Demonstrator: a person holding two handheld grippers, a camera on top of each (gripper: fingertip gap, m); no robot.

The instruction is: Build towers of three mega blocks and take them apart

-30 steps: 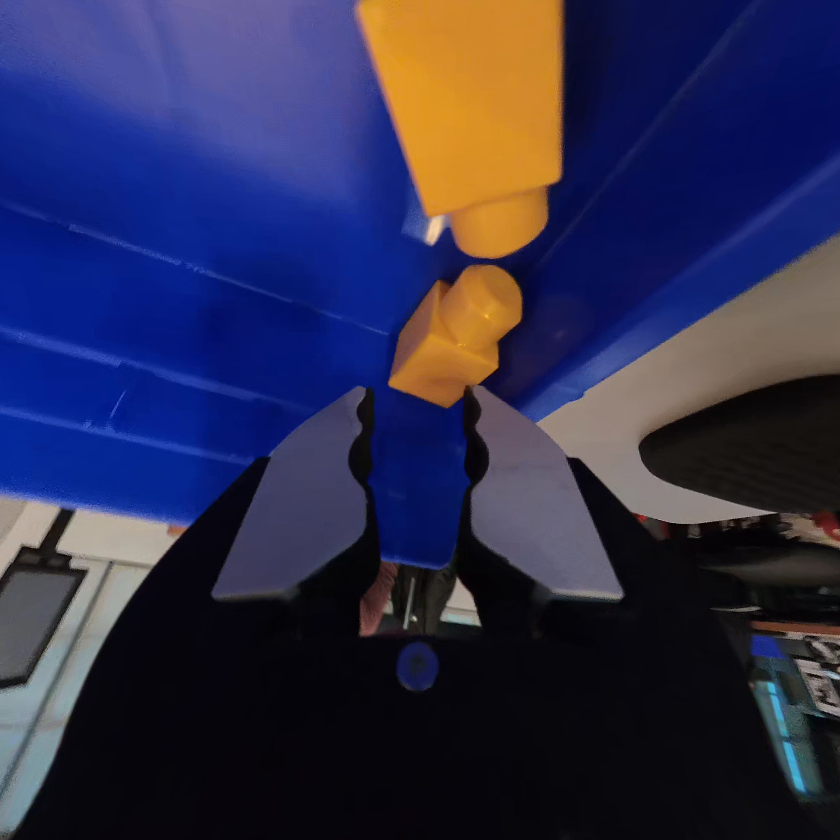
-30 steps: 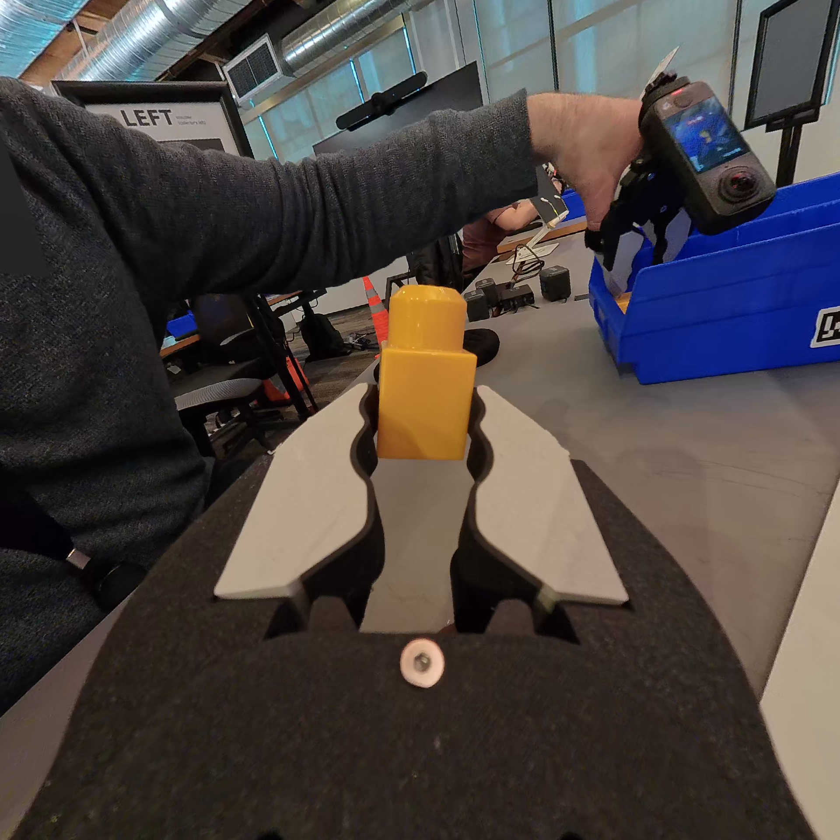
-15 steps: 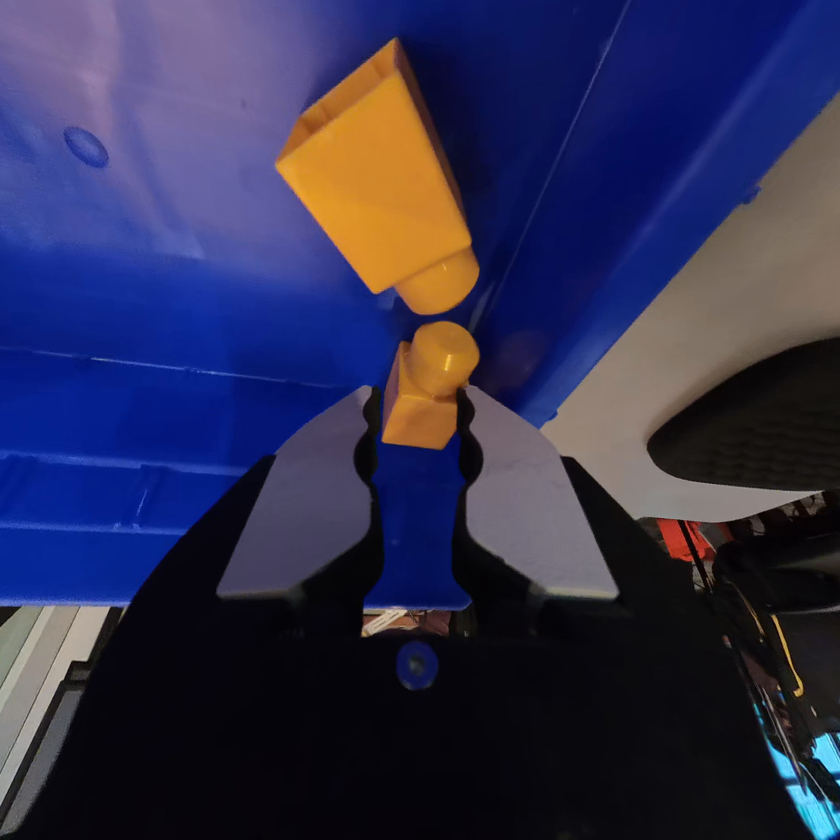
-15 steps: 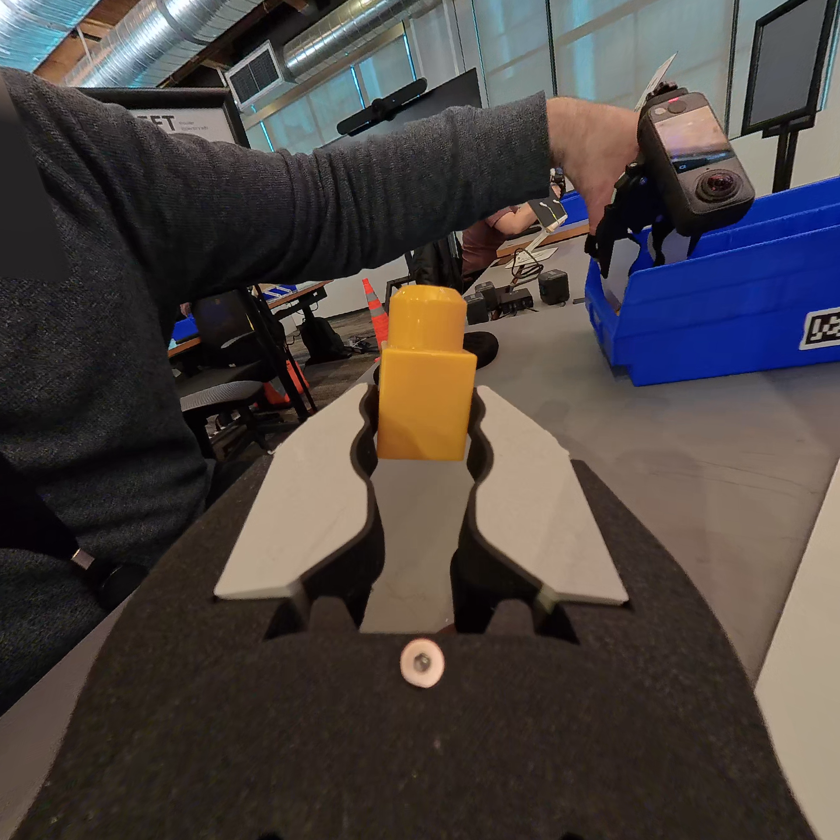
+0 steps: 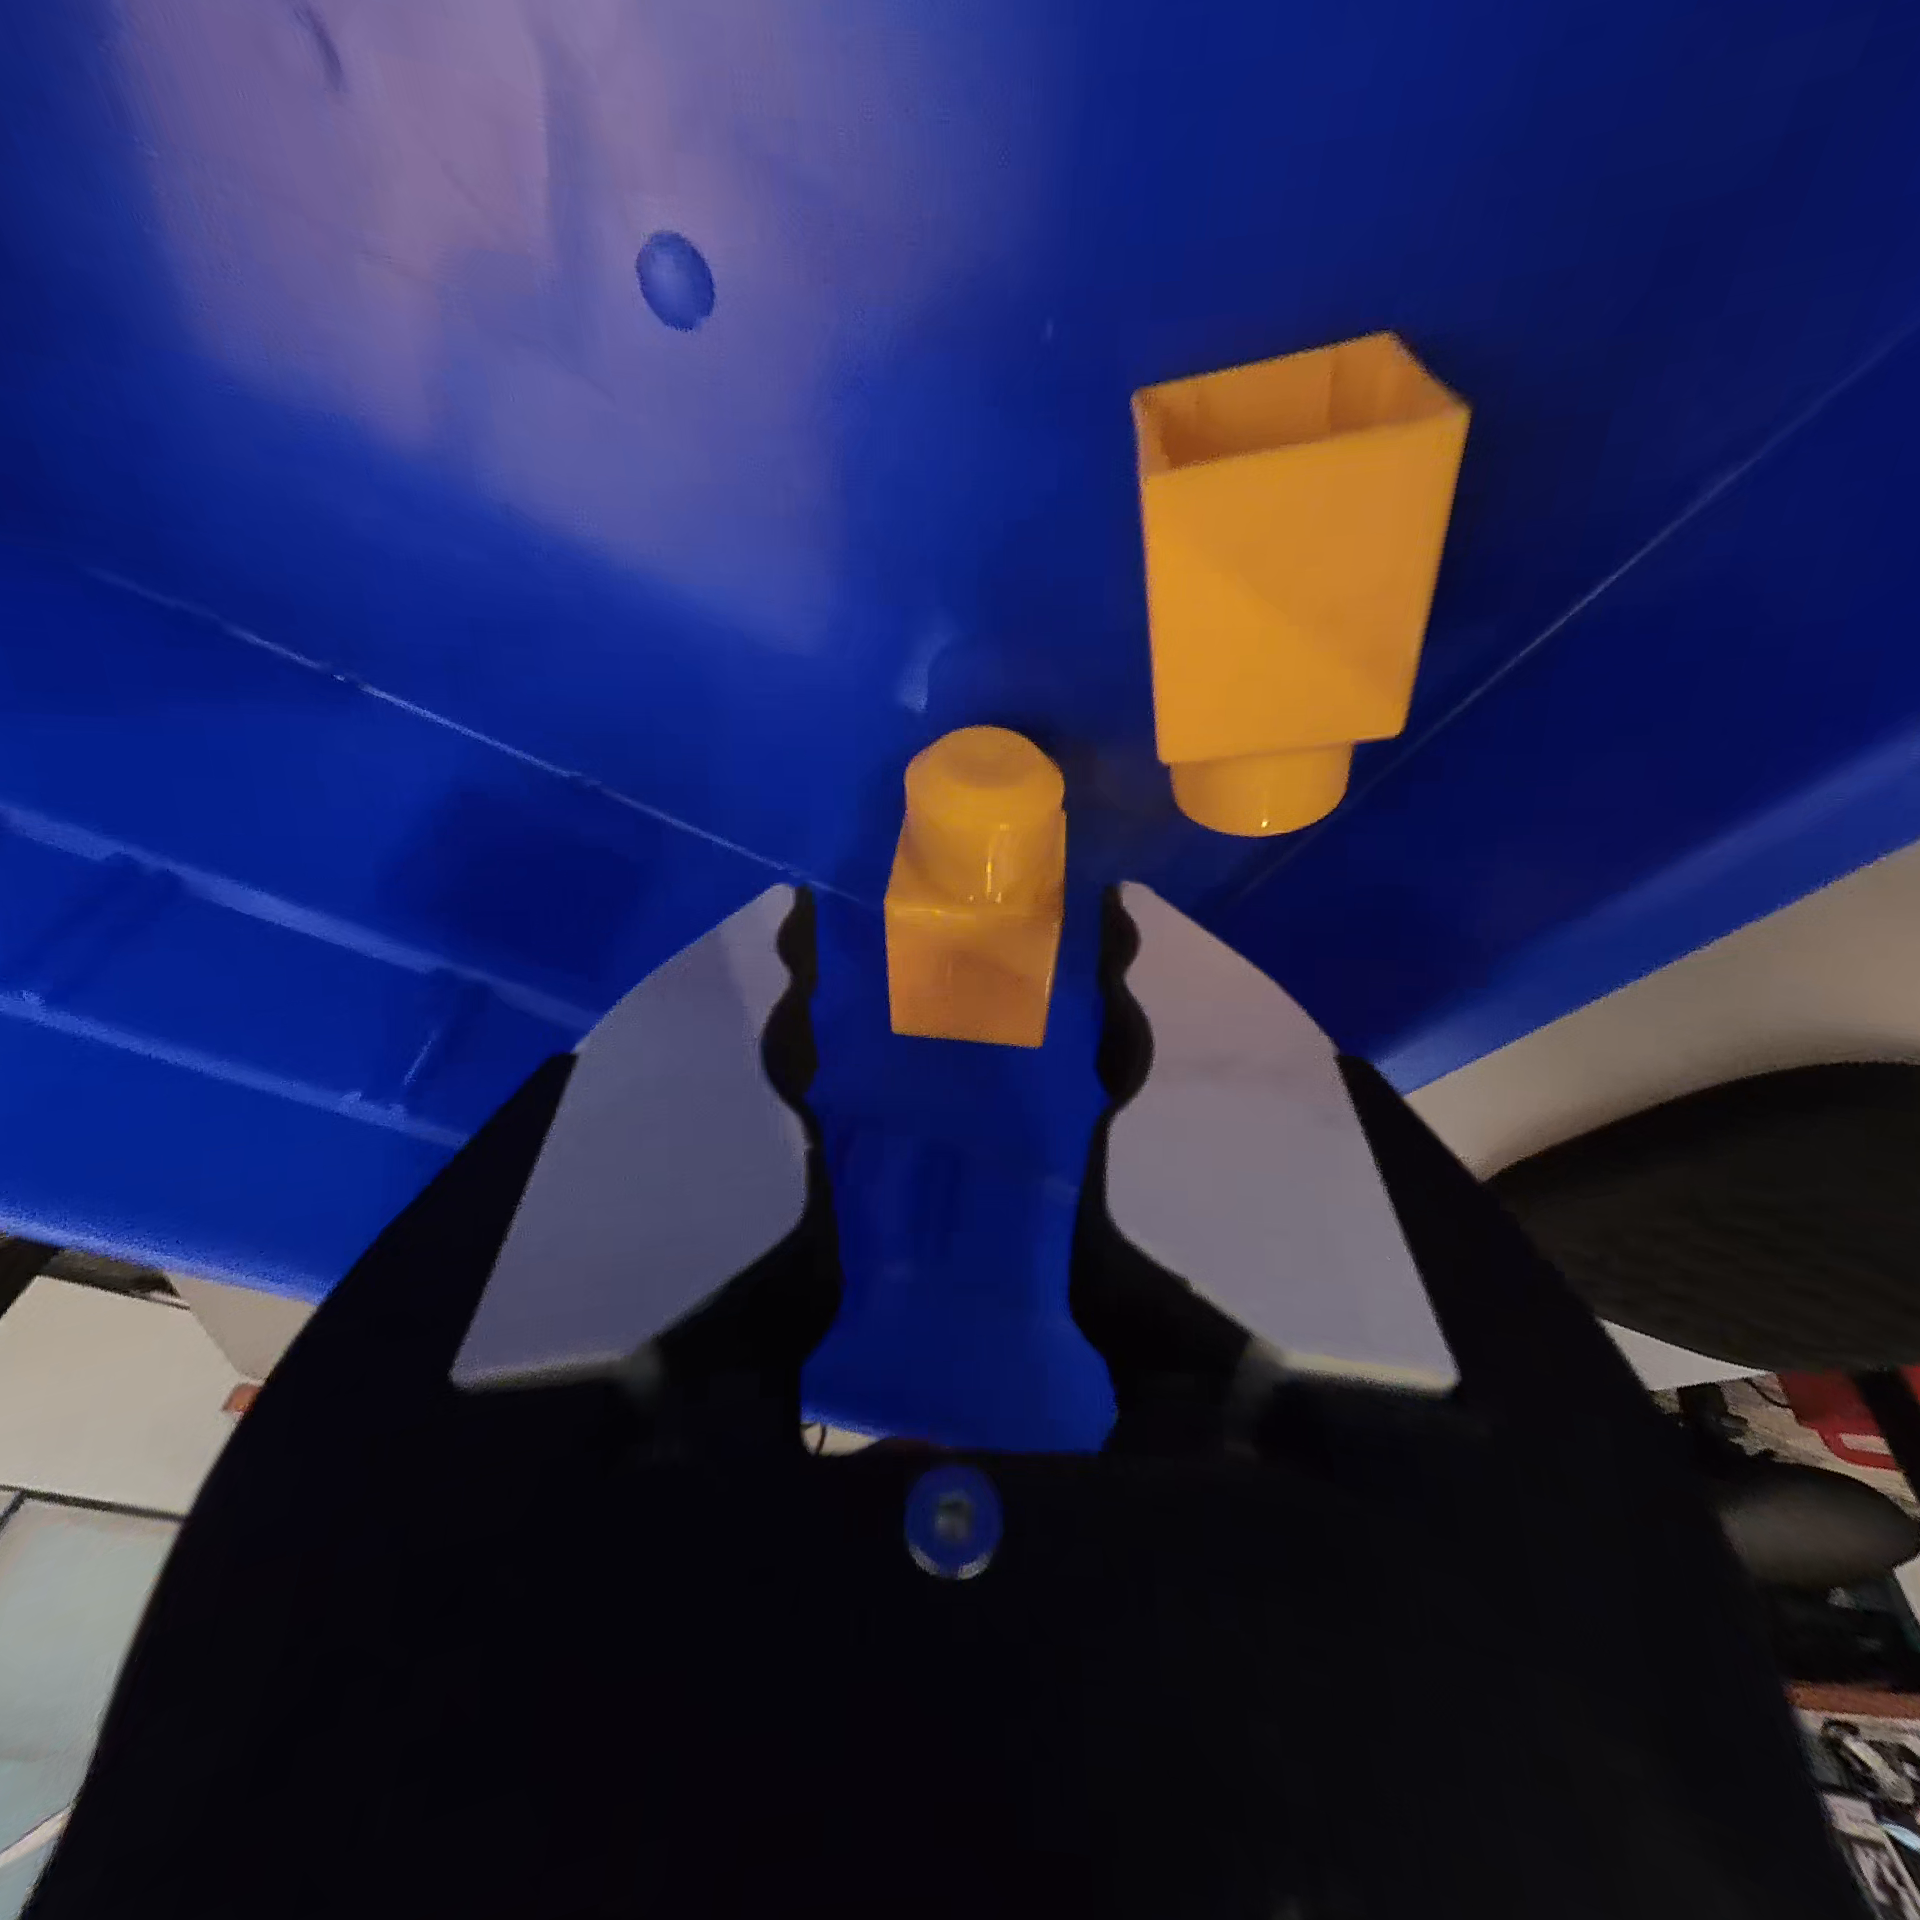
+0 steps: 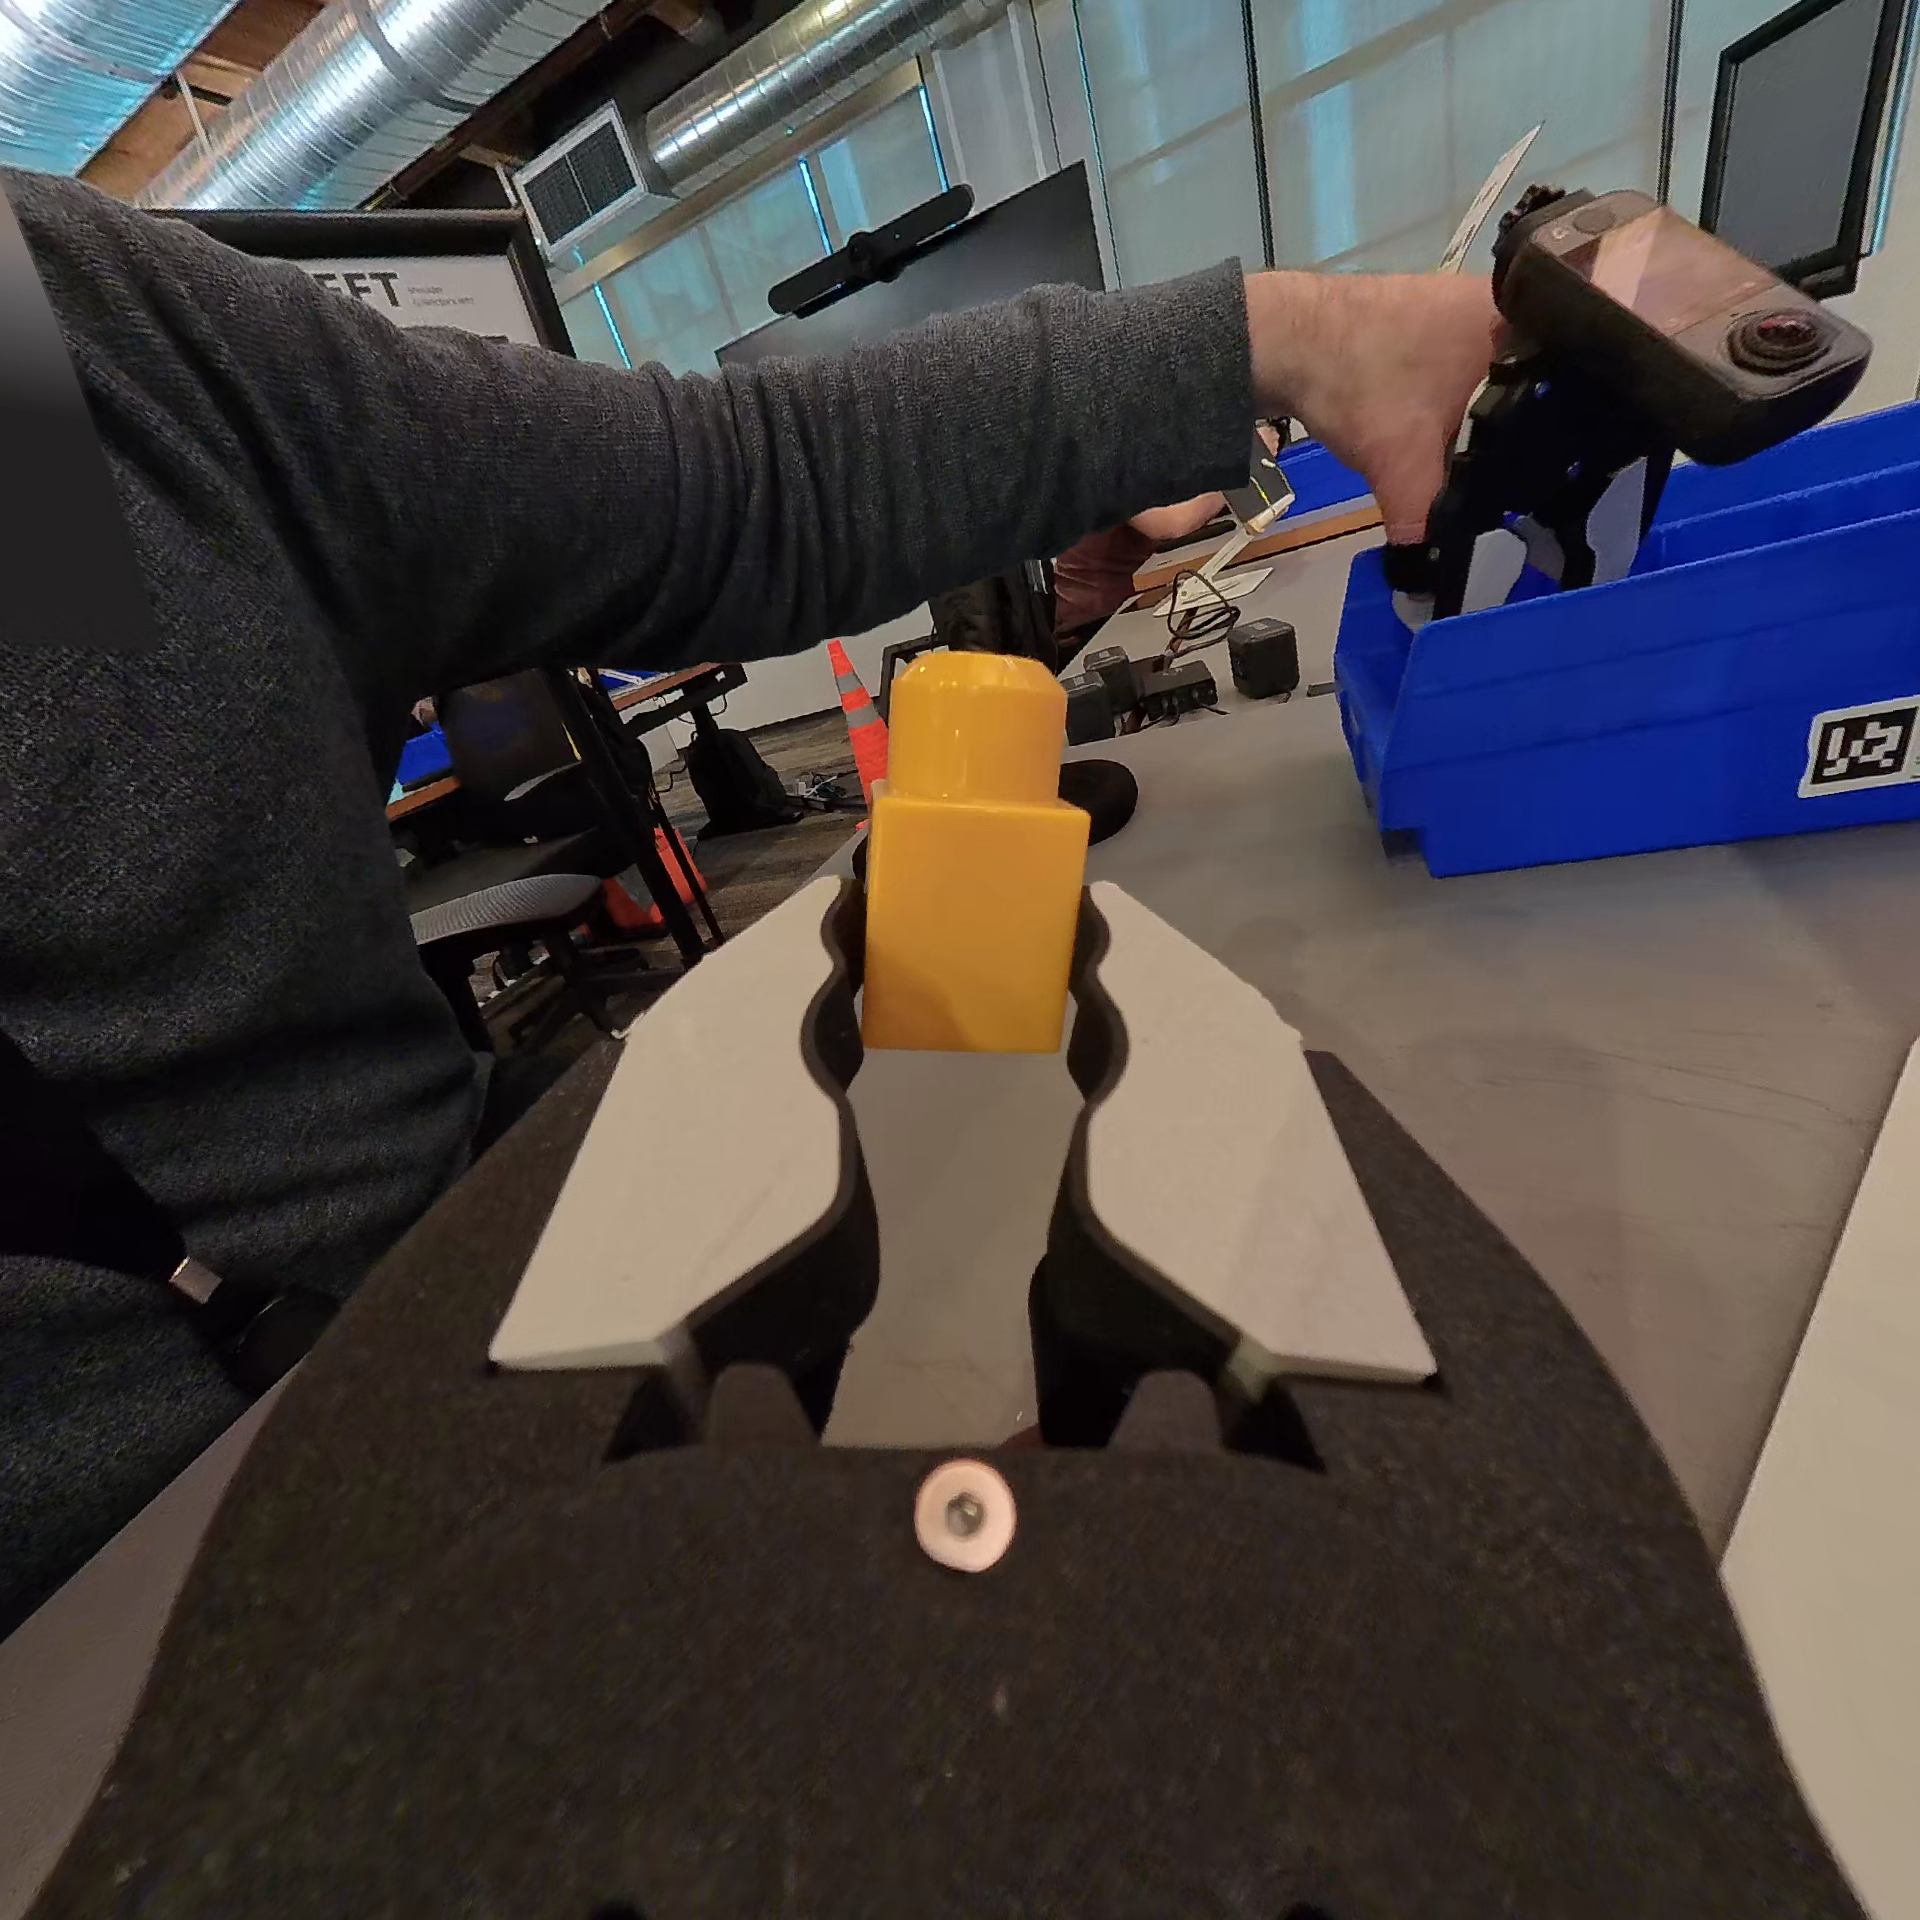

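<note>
In the left wrist view my left gripper reaches into a blue bin. Its jaws are open around a small yellow mega block, with a thin gap on each side. A second yellow block lies on the bin floor up and to the right, hollow end away from me. In the right wrist view my right gripper is shut on a yellow block, stud pointing forward, above the grey table. The left gripper also shows there, dipped into the bin.
The person's grey-sleeved arm stretches across above the table to the bin at the far right. A black rounded object lies on the table beside the bin. A white surface edges the table at the right. Chairs and an orange cone stand beyond. Across from one pair of fingers to the other is roughly 40 cm.
The left gripper's jaws have widened around the small block. The view has swung, so the loose block now sits up and to the right. The right gripper holds still.
</note>
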